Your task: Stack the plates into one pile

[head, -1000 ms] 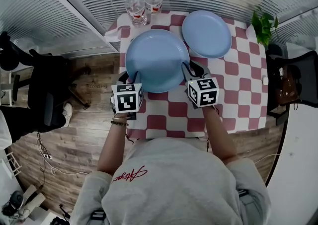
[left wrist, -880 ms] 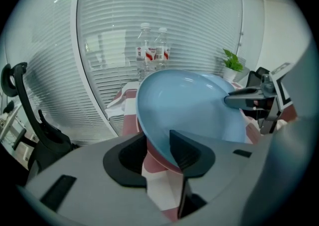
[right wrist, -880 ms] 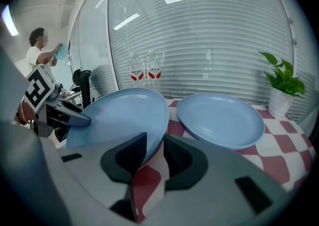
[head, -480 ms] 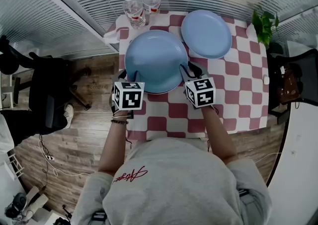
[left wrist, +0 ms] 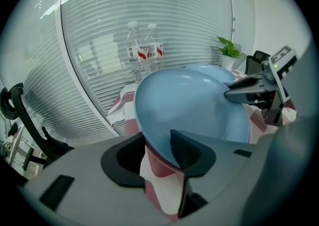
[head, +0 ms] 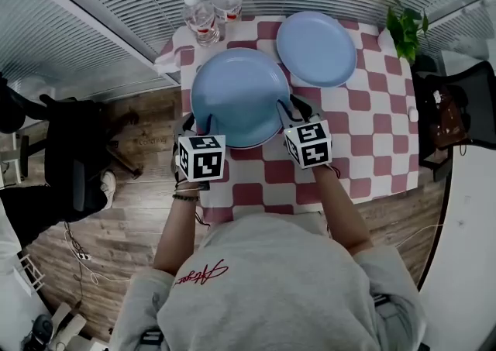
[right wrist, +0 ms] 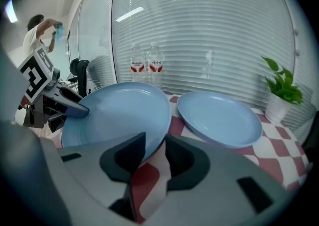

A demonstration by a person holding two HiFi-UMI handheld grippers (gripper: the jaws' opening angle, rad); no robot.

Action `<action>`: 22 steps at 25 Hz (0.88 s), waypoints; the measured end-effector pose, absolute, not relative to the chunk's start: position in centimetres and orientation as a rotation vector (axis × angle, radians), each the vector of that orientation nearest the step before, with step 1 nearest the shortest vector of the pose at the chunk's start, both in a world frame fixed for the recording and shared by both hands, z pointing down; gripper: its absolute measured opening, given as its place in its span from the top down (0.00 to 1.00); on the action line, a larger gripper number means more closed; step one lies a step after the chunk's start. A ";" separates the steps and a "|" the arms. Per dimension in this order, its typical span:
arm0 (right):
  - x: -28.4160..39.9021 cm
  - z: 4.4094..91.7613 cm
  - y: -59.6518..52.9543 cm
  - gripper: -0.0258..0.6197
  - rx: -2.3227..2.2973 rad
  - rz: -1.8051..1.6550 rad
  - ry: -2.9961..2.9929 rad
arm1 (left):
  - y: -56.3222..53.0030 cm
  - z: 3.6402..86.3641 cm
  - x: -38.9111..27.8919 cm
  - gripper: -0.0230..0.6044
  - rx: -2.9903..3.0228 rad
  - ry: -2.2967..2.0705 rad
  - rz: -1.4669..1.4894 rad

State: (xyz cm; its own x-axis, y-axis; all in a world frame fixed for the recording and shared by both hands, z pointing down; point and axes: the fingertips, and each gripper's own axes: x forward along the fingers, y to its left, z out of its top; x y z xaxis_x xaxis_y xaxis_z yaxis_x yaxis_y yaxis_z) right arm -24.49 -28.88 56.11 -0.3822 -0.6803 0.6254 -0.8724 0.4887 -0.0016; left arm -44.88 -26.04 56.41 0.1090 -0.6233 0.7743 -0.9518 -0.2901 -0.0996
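Plates number two in the head view: the near plate [head: 240,94] sits between the left gripper [head: 203,123] and right gripper [head: 293,109], the far plate [head: 316,47] beyond both on the table [head: 380,132], unstacked. Left gripper view: jaws have just been opening, the near plate's rim loosely between them. Right gripper view: likewise opening, spread round that rim, apparently not pinching.

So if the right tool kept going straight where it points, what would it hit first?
The near blue plate: its rim already sits between the jaws of the right tool, which have just been opening. Beyond that plate, depth is hard to judge.
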 end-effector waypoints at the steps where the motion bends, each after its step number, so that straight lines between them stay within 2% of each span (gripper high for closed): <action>1: -24.5 56.1 -28.8 0.78 1.278 0.442 -2.174 | -25.9 56.4 -44.9 0.71 1.968 -1.527 1.037; 6: -24.5 55.8 -28.4 0.77 1.271 0.320 -2.180 | -25.5 56.7 -45.2 0.69 1.938 -1.508 1.047; 22: -22.3 53.2 -28.8 0.74 1.278 0.363 -2.324 | -24.5 54.8 -45.8 0.56 1.958 -1.676 1.052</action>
